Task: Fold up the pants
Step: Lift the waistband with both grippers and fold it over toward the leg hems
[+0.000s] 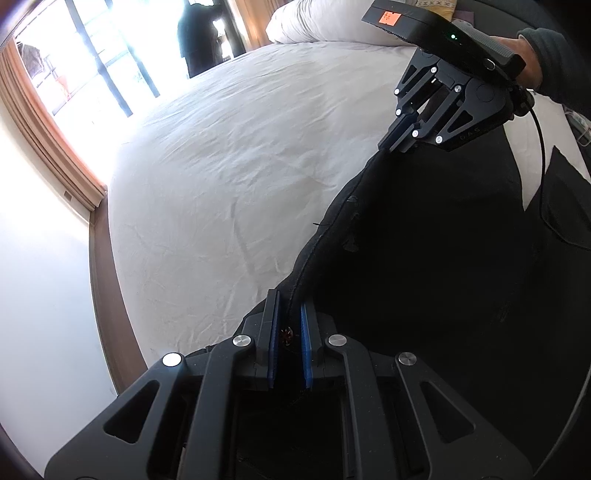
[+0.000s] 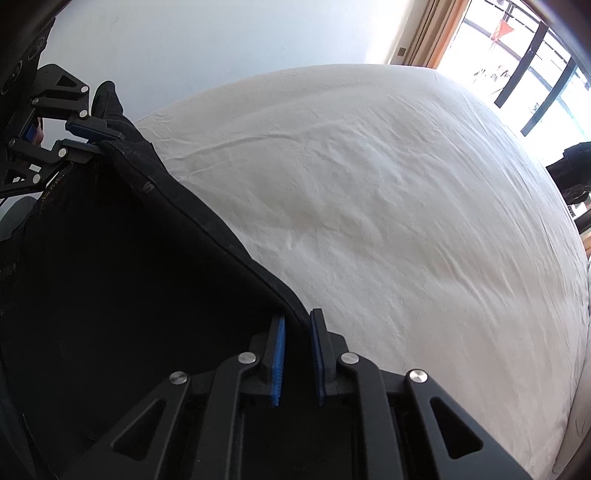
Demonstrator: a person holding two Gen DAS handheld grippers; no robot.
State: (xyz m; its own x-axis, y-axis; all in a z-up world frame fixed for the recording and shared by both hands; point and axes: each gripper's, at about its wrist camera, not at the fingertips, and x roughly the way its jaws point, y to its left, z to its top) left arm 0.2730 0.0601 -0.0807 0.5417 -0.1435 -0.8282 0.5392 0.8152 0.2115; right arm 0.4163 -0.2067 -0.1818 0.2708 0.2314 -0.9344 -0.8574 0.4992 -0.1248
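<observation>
Black pants (image 1: 424, 240) hang stretched between my two grippers above a bed with a white sheet (image 1: 229, 184). My left gripper (image 1: 290, 306) is shut on one end of the waistband edge; a rivet shows between its blue pads. My right gripper (image 1: 388, 142) is shut on the other end, at the upper right of the left wrist view. In the right wrist view my right gripper (image 2: 297, 325) clamps the pants (image 2: 110, 258) edge at the bottom, and my left gripper (image 2: 94, 138) grips the far corner at upper left. The taut edge runs straight between them.
The white sheet (image 2: 369, 203) covers the whole bed. A white pillow (image 1: 325, 22) lies at its head. A window with dark bars (image 1: 92, 55) and brown curtains stands beyond the bed. A white wall (image 2: 184, 37) lies past the bed's far edge.
</observation>
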